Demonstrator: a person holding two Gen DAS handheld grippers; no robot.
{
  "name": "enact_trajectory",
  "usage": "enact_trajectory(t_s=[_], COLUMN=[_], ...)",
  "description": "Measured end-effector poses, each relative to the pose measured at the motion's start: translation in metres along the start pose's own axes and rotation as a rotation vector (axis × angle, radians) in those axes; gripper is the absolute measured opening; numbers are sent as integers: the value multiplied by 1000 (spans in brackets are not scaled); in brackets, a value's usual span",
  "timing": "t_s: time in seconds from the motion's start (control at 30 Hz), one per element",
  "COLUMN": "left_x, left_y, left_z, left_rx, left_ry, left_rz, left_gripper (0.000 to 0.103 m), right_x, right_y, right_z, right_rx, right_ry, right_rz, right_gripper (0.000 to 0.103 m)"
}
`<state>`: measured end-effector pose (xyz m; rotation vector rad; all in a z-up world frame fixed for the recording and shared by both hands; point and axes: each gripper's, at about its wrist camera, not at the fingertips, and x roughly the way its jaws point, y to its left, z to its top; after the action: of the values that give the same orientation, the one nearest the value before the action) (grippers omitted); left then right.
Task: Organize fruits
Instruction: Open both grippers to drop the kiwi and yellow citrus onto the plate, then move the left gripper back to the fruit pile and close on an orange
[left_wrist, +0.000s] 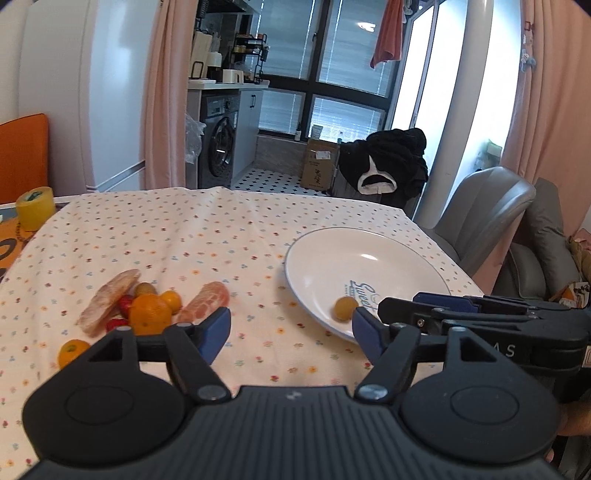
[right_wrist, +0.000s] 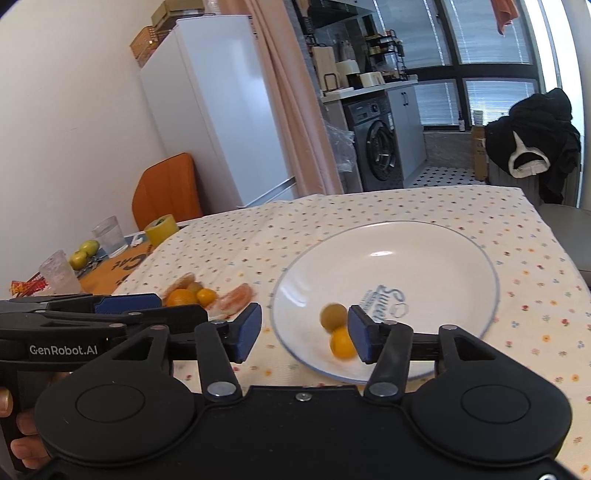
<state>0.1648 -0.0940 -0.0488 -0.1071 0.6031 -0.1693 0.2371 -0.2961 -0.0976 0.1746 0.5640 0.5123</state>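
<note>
A white plate (right_wrist: 424, 266) lies on the flowered tablecloth at the right. An olive-brown round fruit (right_wrist: 331, 315) and a small orange kumquat (right_wrist: 341, 344) rest near the plate's front rim. My right gripper (right_wrist: 304, 334) hangs open over that rim, its right finger beside the two fruits and holding nothing. A loose pile sits to the left of the plate (left_wrist: 388, 258): an orange (left_wrist: 149, 314), two peeled pomelo segments (left_wrist: 110, 301), kumquats and something red. One small orange (left_wrist: 72, 350) lies apart. My left gripper (left_wrist: 291, 334) is open and empty between pile and plate.
A yellow tape roll (left_wrist: 35, 206) stands at the table's far left edge. Two glasses (right_wrist: 109, 236) and green apples (right_wrist: 85, 251) stand beyond the cloth on the left. A grey chair (left_wrist: 487, 210) is at the right side and an orange chair (right_wrist: 166, 192) at the far left.
</note>
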Motion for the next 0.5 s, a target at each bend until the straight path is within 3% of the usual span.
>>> enact_trajectory(t_s=[0.5], left_x=[-37], left_y=[54], left_z=[-10], left_rx=[-80], left_ry=[-40], left_rz=[89], left_gripper=[80], right_x=[8], right_y=[49], right_z=[2], right_rx=[-58], right_ry=[13], right_rz=[76], right_gripper=[77])
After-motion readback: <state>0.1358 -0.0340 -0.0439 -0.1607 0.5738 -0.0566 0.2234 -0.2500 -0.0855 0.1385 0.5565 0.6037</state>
